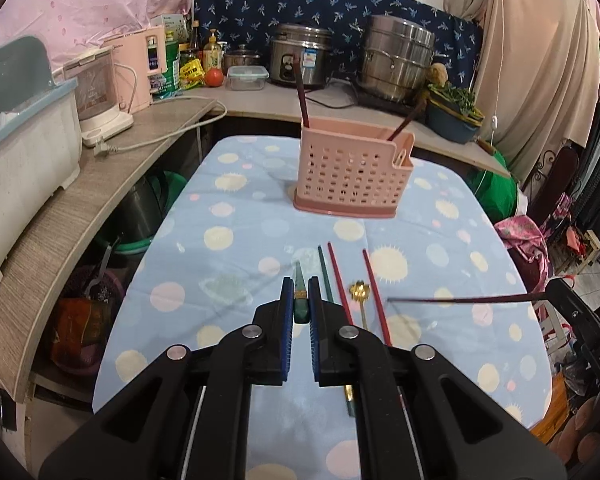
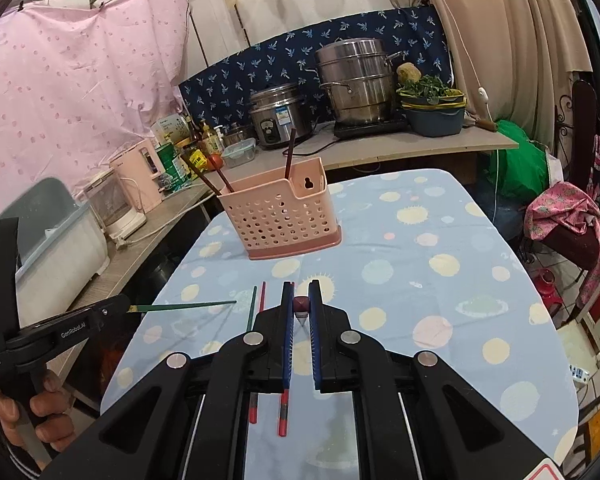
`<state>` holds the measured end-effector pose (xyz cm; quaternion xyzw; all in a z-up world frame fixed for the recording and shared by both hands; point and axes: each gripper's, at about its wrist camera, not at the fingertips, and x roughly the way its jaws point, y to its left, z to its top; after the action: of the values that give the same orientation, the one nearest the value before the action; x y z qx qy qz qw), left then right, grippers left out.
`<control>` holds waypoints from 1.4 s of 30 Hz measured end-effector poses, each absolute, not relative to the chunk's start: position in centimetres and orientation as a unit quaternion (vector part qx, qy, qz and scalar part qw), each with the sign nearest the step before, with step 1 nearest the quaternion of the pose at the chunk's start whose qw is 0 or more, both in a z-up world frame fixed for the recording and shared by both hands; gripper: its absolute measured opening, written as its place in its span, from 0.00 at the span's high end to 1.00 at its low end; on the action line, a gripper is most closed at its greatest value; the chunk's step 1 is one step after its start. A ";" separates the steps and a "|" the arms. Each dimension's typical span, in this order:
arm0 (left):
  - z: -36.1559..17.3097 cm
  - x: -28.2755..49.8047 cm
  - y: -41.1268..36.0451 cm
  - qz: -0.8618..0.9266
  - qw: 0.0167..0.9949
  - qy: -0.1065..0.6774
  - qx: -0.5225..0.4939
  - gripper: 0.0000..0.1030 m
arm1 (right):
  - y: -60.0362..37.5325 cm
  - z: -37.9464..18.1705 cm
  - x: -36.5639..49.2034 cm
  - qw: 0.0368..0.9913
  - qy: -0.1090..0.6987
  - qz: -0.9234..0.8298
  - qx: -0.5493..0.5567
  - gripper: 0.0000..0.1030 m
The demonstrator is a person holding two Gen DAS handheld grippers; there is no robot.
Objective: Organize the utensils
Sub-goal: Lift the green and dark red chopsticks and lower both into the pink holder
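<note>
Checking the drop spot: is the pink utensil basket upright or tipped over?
Upright. The pink utensil basket stands flat on its base on the tablecloth, open top upward, with dark chopsticks leaning inside.

The utensil holder (image 1: 353, 172) stands on the tabletop (image 1: 228, 216) toward its far end, with chopsticks (image 1: 301, 94) upright in it. Nearer, loose chopsticks (image 1: 338, 280) and a spoon (image 1: 361, 294) lie side by side on the tabletop. Behind the holder, a counter (image 1: 260, 106) carries a rice cooker (image 1: 300, 56) left of a steamer pot (image 1: 398, 62)
</note>
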<state>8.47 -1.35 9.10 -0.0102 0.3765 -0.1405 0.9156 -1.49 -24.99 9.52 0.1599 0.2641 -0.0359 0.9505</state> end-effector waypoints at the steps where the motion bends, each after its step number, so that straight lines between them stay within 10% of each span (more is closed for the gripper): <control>1: 9.6 8.7 -1.5 -0.141 0.917 0.372 -0.010 0.93 | -25.2 9.9 -1.2 0.951 0.261 -0.034 0.162 0.93; 31: 27.1 23.1 -6.0 -0.164 0.965 0.194 -0.062 0.93 | -31.7 24.2 16.4 0.968 0.106 0.011 0.226 0.93; 42: 25.5 29.0 -7.3 -0.150 0.967 0.193 -0.072 0.93 | -31.2 23.3 23.0 0.973 0.122 -0.009 0.196 0.93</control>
<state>29.03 -7.29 25.52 -0.0716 0.1927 -0.1497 0.9671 23.01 -31.17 23.27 0.1961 0.1215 -0.0093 0.9730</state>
